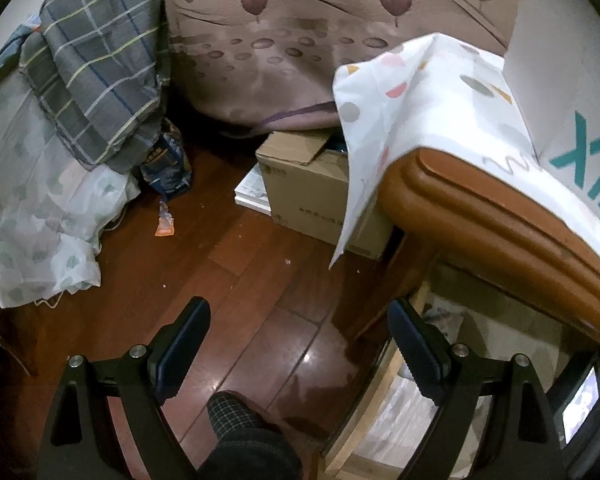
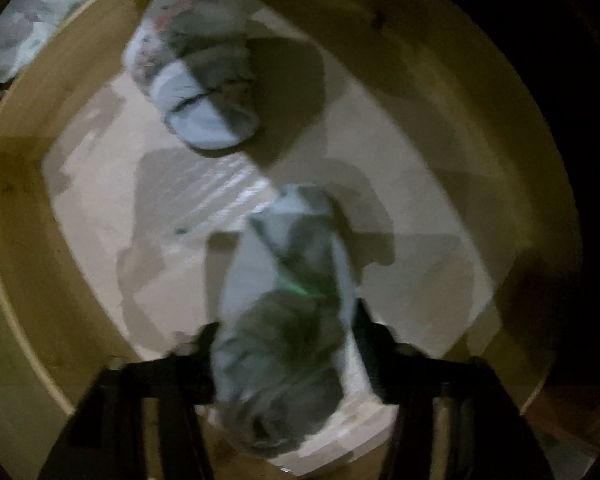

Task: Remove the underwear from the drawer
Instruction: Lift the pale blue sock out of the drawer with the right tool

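Note:
In the right wrist view I look straight down into an open wooden drawer (image 2: 28, 200) with a pale lined bottom. A rolled grey underwear piece (image 2: 284, 320) lies between the fingers of my right gripper (image 2: 286, 336), whose pads touch it on both sides; the picture is blurred. A second, light-coloured bundle of underwear (image 2: 204, 92) lies further back in the drawer. In the left wrist view my left gripper (image 1: 300, 312) hangs open and empty above the wooden floor, just left of the drawer's front corner (image 1: 380, 400).
A brown bedside cabinet top (image 1: 480, 208) draped with a white spotted cloth (image 1: 412, 112) overhangs the drawer. A cardboard box (image 1: 312, 184) stands behind it. Bedding (image 1: 40, 200) hangs down on the left. A person's plaid slipper (image 1: 236, 416) stands on the floor between the fingers.

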Motion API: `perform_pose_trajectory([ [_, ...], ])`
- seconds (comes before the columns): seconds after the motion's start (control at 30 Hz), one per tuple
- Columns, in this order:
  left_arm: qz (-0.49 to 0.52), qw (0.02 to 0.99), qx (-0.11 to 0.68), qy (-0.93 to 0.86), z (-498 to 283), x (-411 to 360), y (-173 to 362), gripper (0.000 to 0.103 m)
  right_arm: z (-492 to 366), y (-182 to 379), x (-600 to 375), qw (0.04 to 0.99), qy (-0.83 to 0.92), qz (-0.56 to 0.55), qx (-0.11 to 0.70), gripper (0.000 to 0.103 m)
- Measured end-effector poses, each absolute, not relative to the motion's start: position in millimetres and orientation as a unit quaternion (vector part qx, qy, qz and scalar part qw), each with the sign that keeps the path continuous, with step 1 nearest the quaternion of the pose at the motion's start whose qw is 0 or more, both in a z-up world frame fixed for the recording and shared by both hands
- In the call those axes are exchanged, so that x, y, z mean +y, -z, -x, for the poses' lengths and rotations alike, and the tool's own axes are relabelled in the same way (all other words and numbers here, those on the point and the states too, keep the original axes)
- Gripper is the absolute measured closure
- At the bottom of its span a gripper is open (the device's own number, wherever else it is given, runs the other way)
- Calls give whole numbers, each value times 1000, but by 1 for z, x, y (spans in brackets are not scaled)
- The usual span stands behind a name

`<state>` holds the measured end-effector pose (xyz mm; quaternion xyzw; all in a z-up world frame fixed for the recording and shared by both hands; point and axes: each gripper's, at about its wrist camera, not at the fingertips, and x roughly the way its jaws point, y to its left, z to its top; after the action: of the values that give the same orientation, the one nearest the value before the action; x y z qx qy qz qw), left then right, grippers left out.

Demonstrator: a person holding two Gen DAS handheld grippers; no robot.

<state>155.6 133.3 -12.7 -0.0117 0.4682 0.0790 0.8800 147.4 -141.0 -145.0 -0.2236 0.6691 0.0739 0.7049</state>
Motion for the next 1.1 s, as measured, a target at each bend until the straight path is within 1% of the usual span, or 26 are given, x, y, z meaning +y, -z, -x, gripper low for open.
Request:
perform_pose_trajectory([
  [0.13, 3, 879, 470, -76, -156, 129, 14, 15, -140, 145, -138, 713, -65, 243, 655, 65],
  [0.4, -2, 876, 478, -66, -153, 126, 19, 15, -118, 109, -144, 752, -43, 221, 619, 67],
  [0.47, -9, 876, 478, -65, -154, 124, 20, 15, -106, 95, -144, 769, -45, 193, 608, 67],
  [0.6, -22, 877, 477, -60, -151, 117, 23, 15, -81, 64, -148, 811, -18, 163, 562, 67],
  [0.73, -35, 874, 483, -47, -148, 108, 28, 15, -55, 29, -152, 858, 27, 121, 498, 67],
  [0.83, -61, 876, 477, -30, -142, 96, 32, 15, -34, 15, -165, 887, 57, 81, 451, 67],
  [0.97, -81, 870, 486, 3, -138, 82, 39, 15, 1, -7, -193, 915, 96, 30, 392, 67],
  [1.1, -135, 866, 481, 26, -132, 60, 48, 15, 31, -26, -222, 927, 135, -13, 349, 67],
])
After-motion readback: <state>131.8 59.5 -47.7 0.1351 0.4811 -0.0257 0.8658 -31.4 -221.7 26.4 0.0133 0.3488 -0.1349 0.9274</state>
